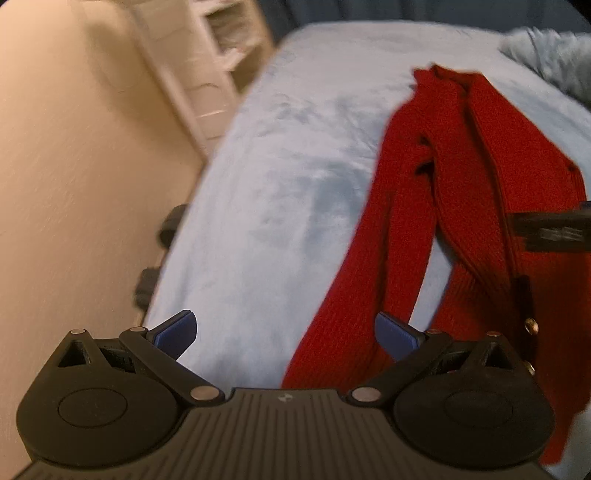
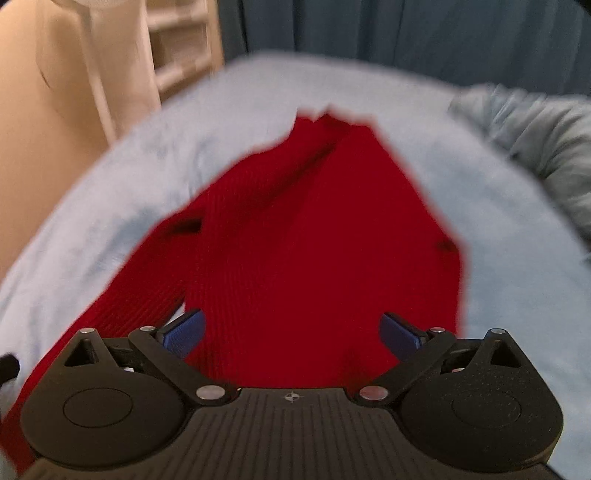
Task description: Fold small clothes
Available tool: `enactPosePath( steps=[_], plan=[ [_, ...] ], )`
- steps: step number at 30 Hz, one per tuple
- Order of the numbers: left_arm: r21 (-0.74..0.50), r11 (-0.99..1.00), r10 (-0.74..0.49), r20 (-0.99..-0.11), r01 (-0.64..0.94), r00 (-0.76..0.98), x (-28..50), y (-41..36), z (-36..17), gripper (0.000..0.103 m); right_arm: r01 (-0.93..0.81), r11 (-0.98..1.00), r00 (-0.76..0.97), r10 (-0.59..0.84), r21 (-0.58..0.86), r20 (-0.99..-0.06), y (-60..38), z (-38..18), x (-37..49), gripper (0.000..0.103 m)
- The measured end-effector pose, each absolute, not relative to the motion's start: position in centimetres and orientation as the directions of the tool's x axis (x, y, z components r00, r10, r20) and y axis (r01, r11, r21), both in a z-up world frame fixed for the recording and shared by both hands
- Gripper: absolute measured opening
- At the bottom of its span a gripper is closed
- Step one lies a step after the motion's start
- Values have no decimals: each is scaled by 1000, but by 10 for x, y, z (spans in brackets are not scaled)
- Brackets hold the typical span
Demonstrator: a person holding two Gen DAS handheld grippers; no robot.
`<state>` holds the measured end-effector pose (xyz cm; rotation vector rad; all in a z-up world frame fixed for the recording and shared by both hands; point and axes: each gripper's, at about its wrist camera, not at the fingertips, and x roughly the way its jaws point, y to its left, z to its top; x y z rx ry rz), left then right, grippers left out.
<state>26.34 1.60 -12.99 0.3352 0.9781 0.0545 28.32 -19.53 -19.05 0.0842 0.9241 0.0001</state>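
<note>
A red knit cardigan [image 1: 476,184] lies on a light blue bed [image 1: 295,166], folded lengthwise with a sleeve trailing toward the near edge; gold buttons show at its right side. My left gripper [image 1: 286,334] is open and empty, above the bed just left of the sleeve. My right gripper [image 2: 291,334] is open and empty, hovering over the near part of the cardigan [image 2: 314,240]. The right gripper's dark body also shows at the right edge of the left wrist view [image 1: 554,229]. Both views are motion-blurred.
A grey-blue bundle of fabric [image 2: 535,140] lies at the bed's far right. A white shelf unit [image 1: 207,66] stands beside the bed against a beige wall [image 1: 74,147]. A dark blue curtain [image 2: 406,33] hangs behind the bed [image 2: 517,277].
</note>
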Motion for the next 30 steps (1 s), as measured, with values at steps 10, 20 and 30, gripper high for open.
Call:
enactPosePath(
  steps=[10,20,30],
  plan=[
    [344,894,165,-848,286,503,319,-45,-197,103,-43,989,725,-67,-142,-685,-297,-152,308,11],
    [381,891,230,-848,248,478,336,-52,-203,103,578,784,591,-593,-226,-547,-520,-131,325,63],
    [433,863,262,-824,260,502,312,-49,-216,103,347,829,588,172,439,-790,-390,-254,177,67]
  ],
)
